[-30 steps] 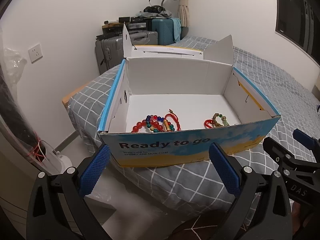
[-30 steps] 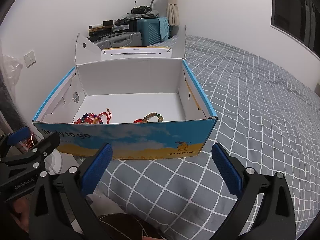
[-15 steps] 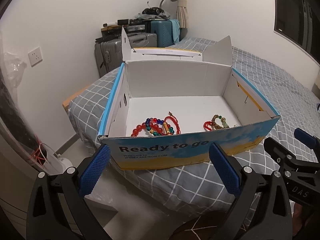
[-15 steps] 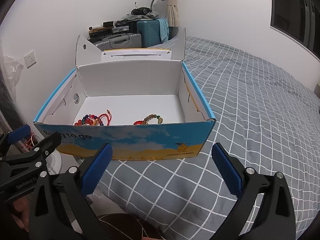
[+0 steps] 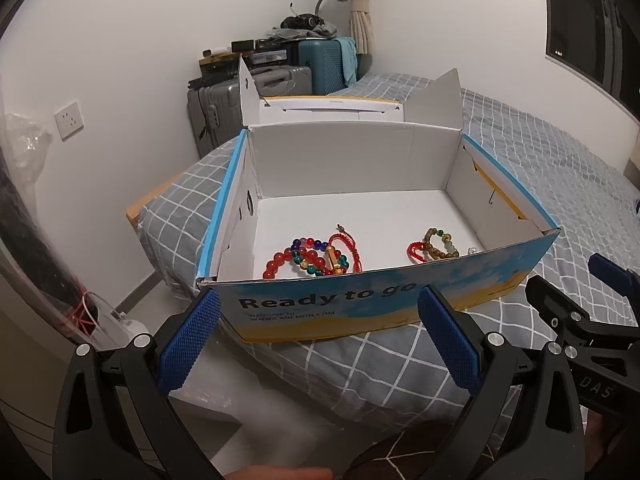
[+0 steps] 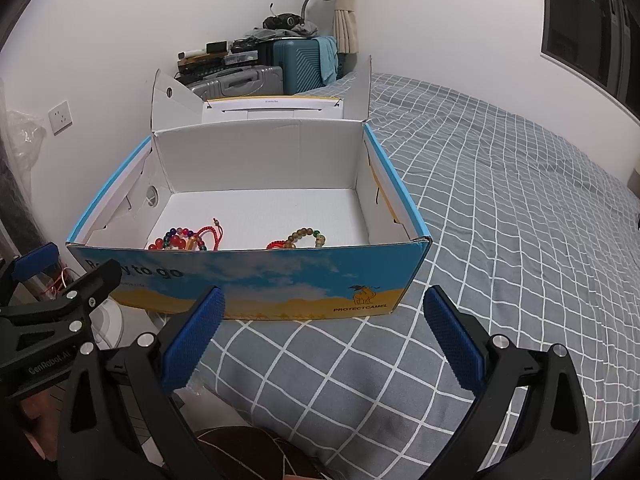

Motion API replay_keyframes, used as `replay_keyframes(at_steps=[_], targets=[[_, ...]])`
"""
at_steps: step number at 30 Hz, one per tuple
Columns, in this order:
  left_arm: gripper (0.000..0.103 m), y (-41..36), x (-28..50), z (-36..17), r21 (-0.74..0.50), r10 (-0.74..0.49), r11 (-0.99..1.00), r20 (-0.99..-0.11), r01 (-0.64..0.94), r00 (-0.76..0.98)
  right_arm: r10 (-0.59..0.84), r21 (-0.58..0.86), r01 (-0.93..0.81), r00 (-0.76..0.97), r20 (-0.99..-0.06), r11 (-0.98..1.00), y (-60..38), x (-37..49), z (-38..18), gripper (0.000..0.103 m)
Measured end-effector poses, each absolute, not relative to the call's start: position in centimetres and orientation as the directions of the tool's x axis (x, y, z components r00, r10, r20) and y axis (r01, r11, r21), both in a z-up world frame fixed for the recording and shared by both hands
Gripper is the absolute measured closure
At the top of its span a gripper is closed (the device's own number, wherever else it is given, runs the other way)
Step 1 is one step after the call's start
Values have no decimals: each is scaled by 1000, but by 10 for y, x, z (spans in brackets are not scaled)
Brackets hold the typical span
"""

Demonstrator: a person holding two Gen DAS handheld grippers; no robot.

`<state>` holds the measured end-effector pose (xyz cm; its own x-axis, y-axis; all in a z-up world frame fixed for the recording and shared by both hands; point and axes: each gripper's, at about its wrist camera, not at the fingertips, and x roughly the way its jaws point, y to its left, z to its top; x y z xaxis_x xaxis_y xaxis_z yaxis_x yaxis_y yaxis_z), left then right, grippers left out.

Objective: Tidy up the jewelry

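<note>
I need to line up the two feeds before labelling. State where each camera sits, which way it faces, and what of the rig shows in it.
Left wrist: sits on the left tongs, facing forward over the bed corner into the open box; its own open blue pads frame the box, and the right tongs show at the right edge.
Right wrist: sits on the right tongs, facing the same box front from further right; the left tongs show at left.
Shared: the box, both bead bracelets, the grey checked bedspread and the suitcases.

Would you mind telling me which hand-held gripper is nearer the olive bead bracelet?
Right; it faces the olive bead bracelet over the box wall. The left sits further left, facing the colourful beads.
</note>
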<state>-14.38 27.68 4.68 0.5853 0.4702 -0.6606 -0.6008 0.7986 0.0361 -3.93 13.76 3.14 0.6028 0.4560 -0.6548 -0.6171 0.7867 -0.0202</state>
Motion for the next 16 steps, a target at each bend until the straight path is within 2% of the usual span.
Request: replay_keyframes(at_steps=[16], targets=[[6,282,-147,44,-8,444,796,-672,-605,593,454,-18,-616,601,-658,788,134,-39,30,8]])
